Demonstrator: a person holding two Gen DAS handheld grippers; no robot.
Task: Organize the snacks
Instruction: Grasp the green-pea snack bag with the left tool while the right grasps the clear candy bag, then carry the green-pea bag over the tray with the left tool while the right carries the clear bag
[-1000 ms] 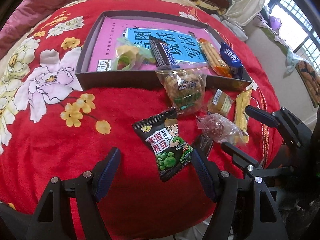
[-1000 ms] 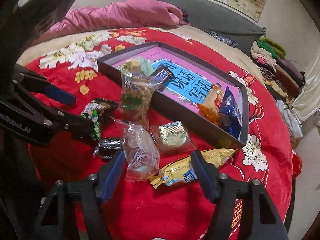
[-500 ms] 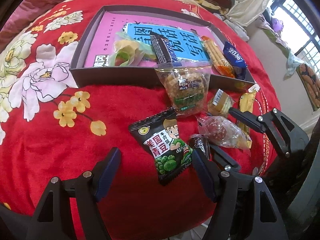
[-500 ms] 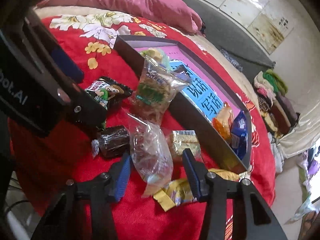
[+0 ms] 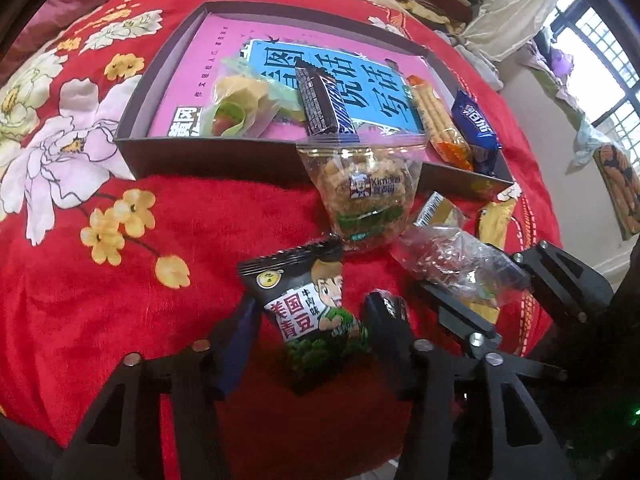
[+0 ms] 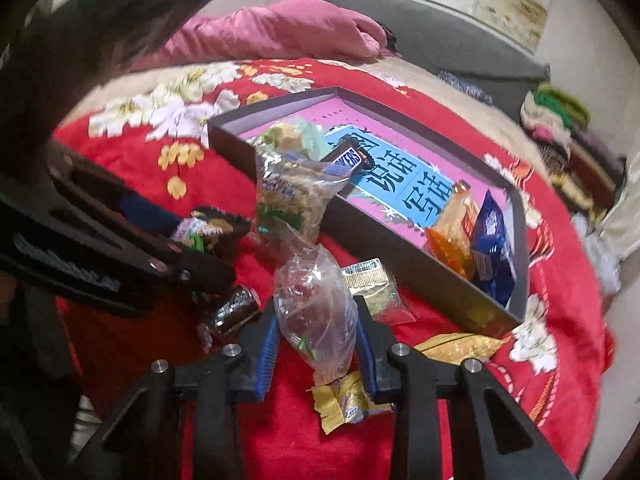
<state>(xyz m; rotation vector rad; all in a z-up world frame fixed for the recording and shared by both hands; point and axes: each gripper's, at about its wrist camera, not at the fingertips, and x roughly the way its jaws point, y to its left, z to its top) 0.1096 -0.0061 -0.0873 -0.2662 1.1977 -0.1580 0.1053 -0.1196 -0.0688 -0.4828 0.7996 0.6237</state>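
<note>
Both cameras are sitting low and close, looking forward over the red blanket. Both are seeing the dark tray and the loose snacks before it.
</note>
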